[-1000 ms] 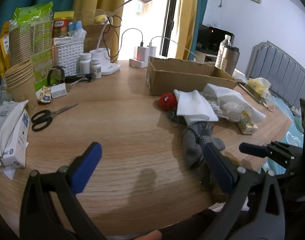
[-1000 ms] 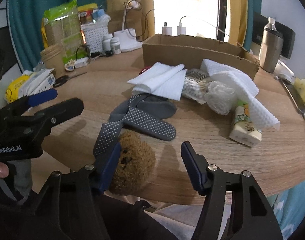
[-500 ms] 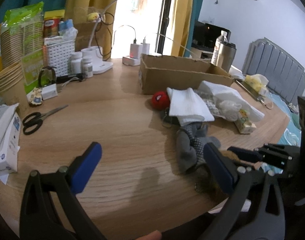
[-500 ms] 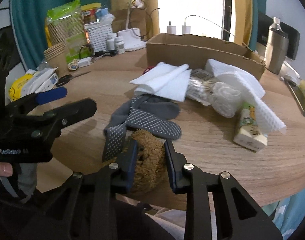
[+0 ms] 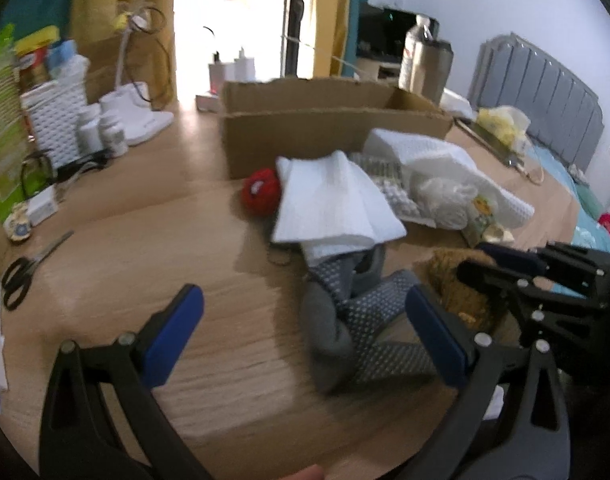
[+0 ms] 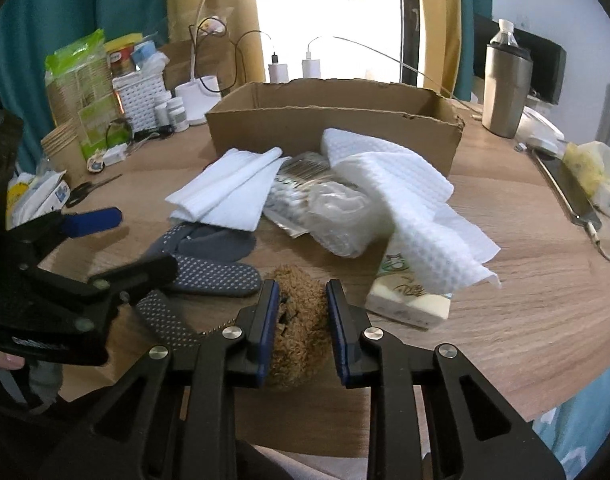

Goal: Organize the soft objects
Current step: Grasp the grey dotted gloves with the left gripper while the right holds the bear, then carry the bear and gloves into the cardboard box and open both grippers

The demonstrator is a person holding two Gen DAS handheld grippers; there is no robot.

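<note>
My right gripper (image 6: 303, 292) is shut on a brown plush toy (image 6: 301, 320) at the near edge of the wooden table (image 6: 505, 320); both pads press into its fur. Grey dotted socks (image 6: 209, 268) lie just left of it. In the left wrist view my left gripper (image 5: 301, 300) is open, its right finger above the socks (image 5: 345, 312) and nothing between the pads. Beyond them lie a folded white cloth (image 5: 329, 200), a red plush ball (image 5: 261, 194) and a waffle towel (image 6: 397, 184). Behind these stands an open cardboard box (image 6: 333, 128).
A tissue pack (image 6: 409, 292) and plastic bags (image 6: 337, 216) lie right of the plush toy. Scissors (image 5: 29, 268), pill bottles (image 5: 101, 132), a white basket (image 6: 139, 96) and a lamp base (image 6: 197, 96) crowd the left side. A steel tumbler (image 6: 505, 92) stands at the back right.
The right gripper's jaws closed onto the brown plush toy and carried it a little forward. The left gripper moved right, closer to the socks, and stayed open.
</note>
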